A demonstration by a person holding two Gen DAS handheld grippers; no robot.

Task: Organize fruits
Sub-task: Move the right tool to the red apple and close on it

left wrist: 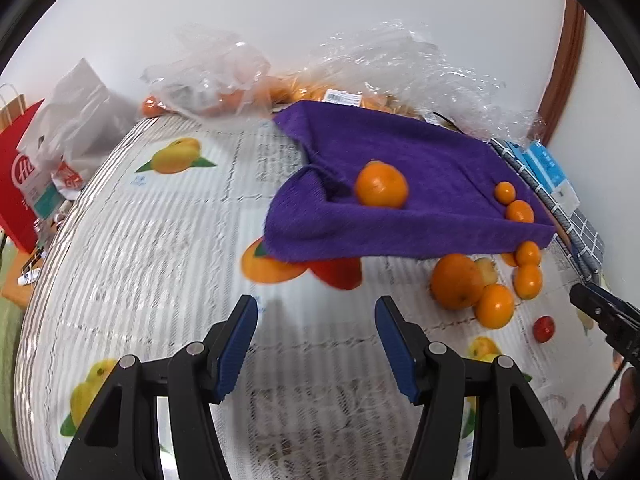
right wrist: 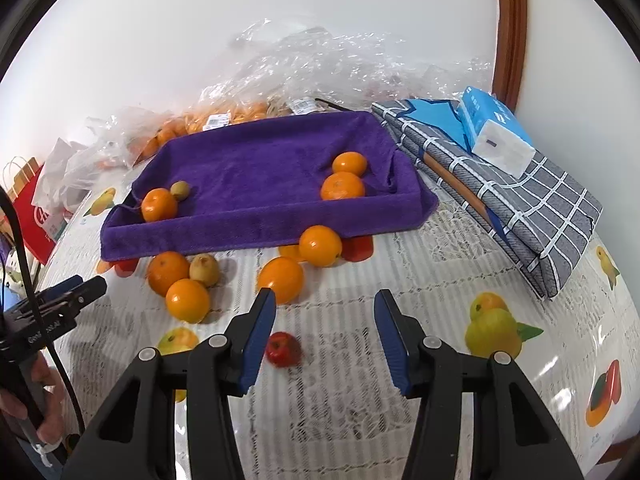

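Observation:
A purple towel-lined tray (right wrist: 256,168) (left wrist: 440,160) holds an orange (right wrist: 159,205) (left wrist: 381,185) beside a small kiwi (right wrist: 180,190) at its left, and two oranges (right wrist: 343,186) at its right. Several loose oranges (right wrist: 187,300) (left wrist: 456,280), a kiwi (right wrist: 204,269) and a small red fruit (right wrist: 283,349) (left wrist: 543,328) lie on the table before the tray. My left gripper (left wrist: 316,340) is open and empty above bare tablecloth. My right gripper (right wrist: 324,336) is open and empty, the red fruit just by its left finger (right wrist: 260,332).
Clear plastic bags with more oranges (right wrist: 224,116) (left wrist: 224,92) lie behind the tray by the wall. A folded checked cloth (right wrist: 520,200) with a blue tissue pack (right wrist: 494,132) sits at right. A red paper bag (left wrist: 16,184) stands off the left edge.

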